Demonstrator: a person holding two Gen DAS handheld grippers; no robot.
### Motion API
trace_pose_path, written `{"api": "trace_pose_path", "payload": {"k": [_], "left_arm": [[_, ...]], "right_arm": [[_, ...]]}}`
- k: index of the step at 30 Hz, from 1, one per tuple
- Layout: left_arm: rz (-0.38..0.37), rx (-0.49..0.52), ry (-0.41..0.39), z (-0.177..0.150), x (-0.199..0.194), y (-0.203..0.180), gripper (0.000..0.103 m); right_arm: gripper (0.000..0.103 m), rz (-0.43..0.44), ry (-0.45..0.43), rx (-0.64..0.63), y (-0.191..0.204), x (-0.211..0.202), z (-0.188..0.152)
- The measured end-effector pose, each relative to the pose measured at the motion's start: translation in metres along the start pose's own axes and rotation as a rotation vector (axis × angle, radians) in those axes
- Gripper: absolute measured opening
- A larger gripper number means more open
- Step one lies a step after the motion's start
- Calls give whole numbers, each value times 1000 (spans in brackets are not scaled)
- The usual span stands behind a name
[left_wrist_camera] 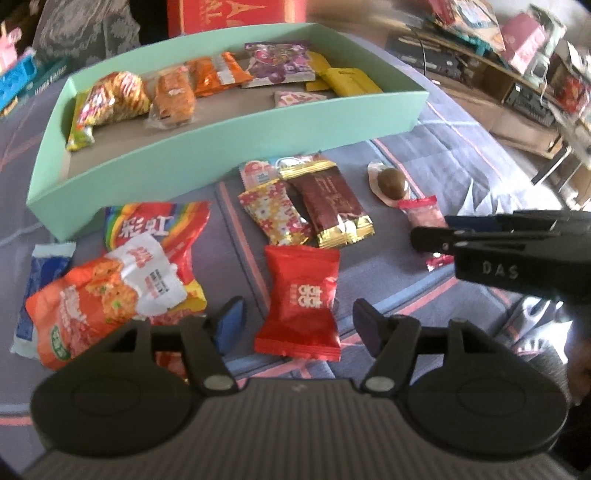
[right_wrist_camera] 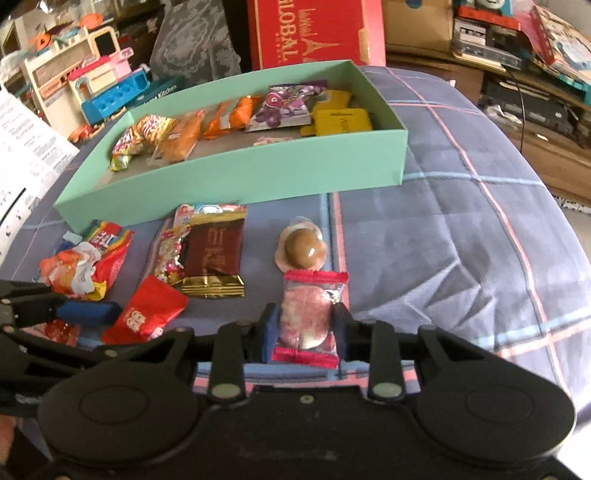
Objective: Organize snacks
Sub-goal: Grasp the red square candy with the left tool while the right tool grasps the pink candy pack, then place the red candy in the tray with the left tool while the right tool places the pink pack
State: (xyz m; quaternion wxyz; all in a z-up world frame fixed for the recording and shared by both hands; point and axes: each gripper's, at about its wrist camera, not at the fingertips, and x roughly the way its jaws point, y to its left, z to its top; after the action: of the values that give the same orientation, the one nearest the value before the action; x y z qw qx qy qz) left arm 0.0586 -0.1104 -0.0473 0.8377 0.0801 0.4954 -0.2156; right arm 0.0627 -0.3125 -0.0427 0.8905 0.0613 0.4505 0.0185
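**Two grippers over a bed strewn with snacks**

Two grippers are mine here, both low over a bed (right_wrist_camera: 461, 221) covered in a blue-grey quilt crossed by pink and pale blue lines. My right gripper (right_wrist_camera: 304, 326) is clamped on a clear candy packet with pink-red crimped ends (right_wrist_camera: 308, 317), its pads pressing either side of it just above the quilt. My left gripper (left_wrist_camera: 297, 323) stands with its jaws apart, a red sachet with white characters (left_wrist_camera: 299, 302) lying between them; the pads do not press it.

More snacks lie loose on the quilt: a maroon bar with gold ends (left_wrist_camera: 332, 206), a floral packet (left_wrist_camera: 275, 214), a rainbow bag printed with Chinese characters (left_wrist_camera: 159, 229), an orange-and-white noodle snack pack (left_wrist_camera: 99, 295), and a brown ball in a clear blister (right_wrist_camera: 304, 249). Beyond them sits a mint-green cardboard box (right_wrist_camera: 258, 173), which holds a row of orange, purple and yellow packets along its far side.

The room behind is crowded. A red carton reading "GLOBAL", with an Eiffel Tower drawing (right_wrist_camera: 314, 33), stands past the box. To its left is a toy kitchen set in pink, cream and blue (right_wrist_camera: 99, 81). To the right, low wooden shelves carry boxes and electronics (right_wrist_camera: 517, 74). My right gripper's body bears the letters "DAS" in the left view.
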Motion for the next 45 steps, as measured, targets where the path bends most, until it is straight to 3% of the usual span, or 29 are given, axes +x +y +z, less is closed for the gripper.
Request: {"api": "trace_pose_path", "payload": {"k": [1, 2, 6, 10, 18, 28, 37, 45], "left_arm": [[16, 19, -3, 0, 0, -4, 57], [31, 34, -8, -1, 0, -7, 43], [24, 28, -3, 1, -3, -8, 34], [-16, 10, 7, 3, -9, -7, 34], [-57, -12, -65, 20, -41, -5, 34], [-38, -43, -171, 81, -54, 13, 34], [3, -59, -156, 149, -13, 27, 34], [22, -47, -106, 180, 32, 32, 34]], "right_arm": [[30, 5, 0, 10, -1, -2, -1], [29, 19, 0, 30, -4, -4, -2], [29, 68, -20, 97, -16, -13, -2], [29, 108, -43, 148, -26, -23, 1], [29, 182, -76, 220, -36, -35, 10], [29, 233, -152, 252, -40, -44, 55], [29, 254, -165, 261, -37, -17, 111], [29, 247, -142, 286, -39, 18, 138]]}}
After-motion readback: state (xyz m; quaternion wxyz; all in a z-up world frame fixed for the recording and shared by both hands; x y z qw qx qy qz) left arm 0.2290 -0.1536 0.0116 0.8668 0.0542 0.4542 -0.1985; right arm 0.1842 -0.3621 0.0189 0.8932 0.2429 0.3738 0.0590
